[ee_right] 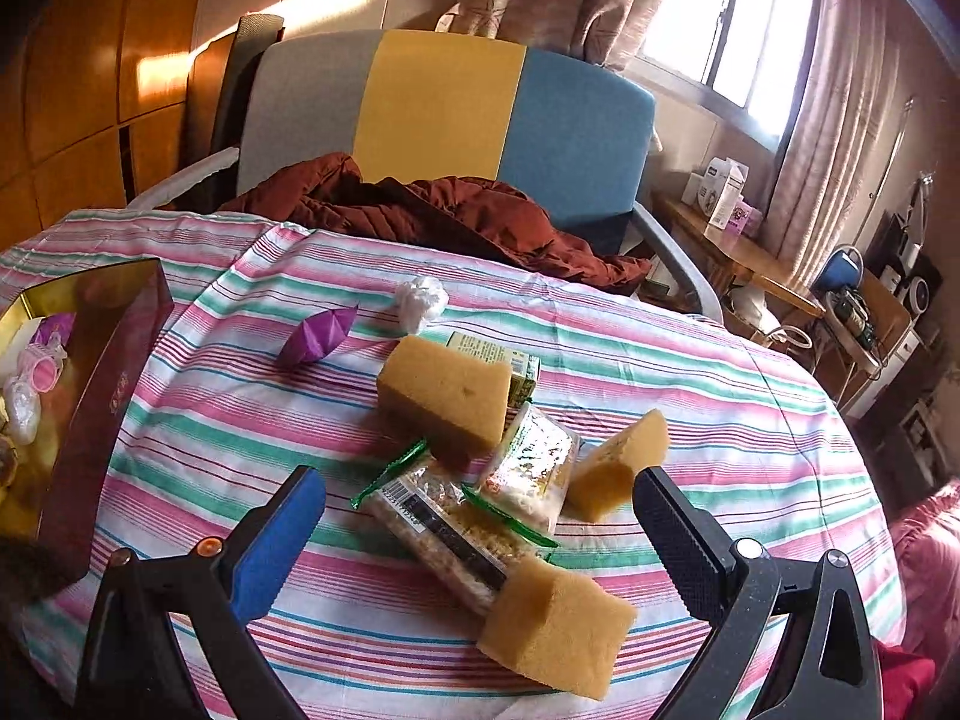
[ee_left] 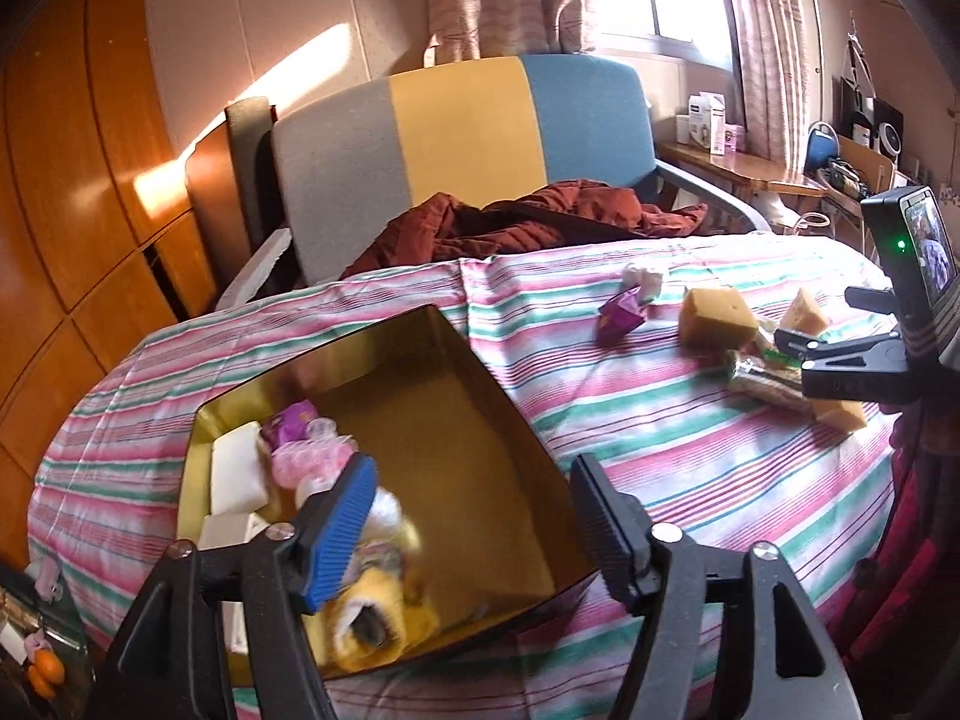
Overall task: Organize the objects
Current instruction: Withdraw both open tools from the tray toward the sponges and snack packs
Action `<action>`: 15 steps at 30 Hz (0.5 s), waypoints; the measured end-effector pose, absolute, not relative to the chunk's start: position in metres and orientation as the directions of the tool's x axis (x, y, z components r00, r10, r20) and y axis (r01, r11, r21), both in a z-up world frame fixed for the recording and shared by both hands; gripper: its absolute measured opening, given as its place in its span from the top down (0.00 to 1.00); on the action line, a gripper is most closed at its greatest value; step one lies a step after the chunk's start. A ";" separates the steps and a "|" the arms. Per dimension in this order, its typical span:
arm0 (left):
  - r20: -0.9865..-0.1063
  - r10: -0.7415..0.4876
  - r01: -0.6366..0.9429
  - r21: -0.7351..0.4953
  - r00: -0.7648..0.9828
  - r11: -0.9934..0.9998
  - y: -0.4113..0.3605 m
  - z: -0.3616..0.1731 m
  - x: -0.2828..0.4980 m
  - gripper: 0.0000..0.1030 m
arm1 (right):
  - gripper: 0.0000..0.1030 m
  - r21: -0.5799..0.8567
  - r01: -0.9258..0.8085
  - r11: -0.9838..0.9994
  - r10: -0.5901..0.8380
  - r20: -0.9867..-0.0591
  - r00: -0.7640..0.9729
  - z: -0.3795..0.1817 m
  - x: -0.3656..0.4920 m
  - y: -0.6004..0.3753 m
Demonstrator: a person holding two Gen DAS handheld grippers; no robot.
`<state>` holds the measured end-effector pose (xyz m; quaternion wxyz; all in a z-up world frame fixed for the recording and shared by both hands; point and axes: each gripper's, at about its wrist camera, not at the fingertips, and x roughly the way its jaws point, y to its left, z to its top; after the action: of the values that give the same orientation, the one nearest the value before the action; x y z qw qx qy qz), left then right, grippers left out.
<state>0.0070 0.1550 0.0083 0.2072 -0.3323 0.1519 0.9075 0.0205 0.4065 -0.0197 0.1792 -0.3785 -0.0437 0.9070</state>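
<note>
A gold-lined box (ee_left: 480,372) with dark red walls (ee_right: 114,372) stands at the left of the striped table. Inside lie white blocks (ee_left: 237,474), pink plastic rollers (ee_left: 312,456) and a blurred yellow fuzzy item (ee_left: 372,612). My left gripper (ee_left: 474,480) hangs open over the box; the fuzzy item lies under its blue finger, not pressed by the pads. My right gripper (ee_right: 480,498) stands open above a pile of three yellow sponges (ee_right: 447,396) (ee_right: 618,468) (ee_right: 552,630) and two snack packets (ee_right: 444,528) (ee_right: 534,462). Nothing is gripped.
A purple paper boat (ee_right: 318,336), a white crumpled wrapper (ee_right: 423,297) and a green carton (ee_right: 498,354) lie farther back. Behind the table stands a grey, yellow and blue chair (ee_right: 438,108) with a red-brown jacket (ee_right: 456,216). Wooden cabinets fill the left, a cluttered side table (ee_right: 738,252) the right.
</note>
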 end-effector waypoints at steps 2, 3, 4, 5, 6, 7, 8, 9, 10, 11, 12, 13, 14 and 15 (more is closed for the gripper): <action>-0.673 0.291 -0.490 0.123 -0.680 -0.863 0.165 0.008 0.002 0.31 | 0.00 -0.210 -0.290 -0.934 0.353 -0.667 -0.656 -0.018 0.020 0.408; -0.678 0.295 -0.497 0.119 -0.673 -0.860 0.171 0.007 -0.001 0.31 | 0.00 -0.199 -0.289 -0.936 0.346 -0.666 -0.661 -0.017 0.021 0.409; -0.683 0.298 -0.502 0.118 -0.667 -0.857 0.176 0.006 -0.003 0.31 | 0.00 -0.188 -0.290 -0.938 0.338 -0.671 -0.660 -0.017 0.022 0.411; -0.686 0.299 -0.508 0.118 -0.663 -0.853 0.182 0.006 -0.006 0.31 | 0.00 -0.182 -0.291 -0.939 0.334 -0.678 -0.655 -0.018 0.021 0.411; -0.688 0.303 -0.513 0.117 -0.660 -0.850 0.187 0.006 -0.006 0.31 | 0.00 -0.178 -0.293 -0.939 0.332 -0.686 -0.647 -0.019 0.020 0.412; -0.690 0.311 -0.521 0.112 -0.654 -0.846 0.192 0.006 -0.008 0.31 | 0.00 -0.175 -0.297 -0.939 0.332 -0.691 -0.642 -0.020 0.020 0.414; -0.694 0.319 -0.529 0.106 -0.646 -0.842 0.197 0.006 -0.010 0.31 | 0.00 -0.170 -0.301 -0.938 0.331 -0.694 -0.639 -0.020 0.020 0.415; -0.698 0.324 -0.535 0.100 -0.638 -0.839 0.201 0.006 -0.012 0.31 | 0.00 -0.161 -0.302 -0.940 0.325 -0.696 -0.641 -0.019 0.021 0.416; -0.704 0.329 -0.541 0.094 -0.630 -0.836 0.205 0.005 -0.014 0.31 | 0.00 -0.154 -0.302 -0.941 0.320 -0.696 -0.643 -0.018 0.021 0.417; -0.710 0.332 -0.546 0.088 -0.621 -0.833 0.209 0.004 -0.017 0.31 | 0.00 -0.152 -0.303 -0.941 0.320 -0.695 -0.644 -0.018 0.022 0.418; -0.714 0.334 -0.548 0.084 -0.616 -0.832 0.213 0.004 -0.019 0.31 | 0.00 -0.153 -0.304 -0.940 0.321 -0.696 -0.642 -0.018 0.022 0.418; -0.717 0.336 -0.551 0.079 -0.611 -0.831 0.216 0.004 -0.021 0.31 | 0.00 -0.153 -0.305 -0.940 0.321 -0.698 -0.640 -0.018 0.022 0.418; -0.719 0.340 -0.555 0.077 -0.607 -0.828 0.220 0.003 -0.023 0.30 | 0.00 -0.152 -0.304 -0.941 0.319 -0.699 -0.640 -0.018 0.022 0.419; -0.719 0.343 -0.559 0.077 -0.604 -0.825 0.224 0.003 -0.025 0.30 | 0.00 -0.148 -0.303 -0.941 0.316 -0.701 -0.639 -0.018 0.022 0.419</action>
<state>-0.0250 0.2241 0.0034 0.2553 -0.3641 0.1488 0.8832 0.0217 0.4188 -0.0184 0.1712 -0.3889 -0.0084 0.9052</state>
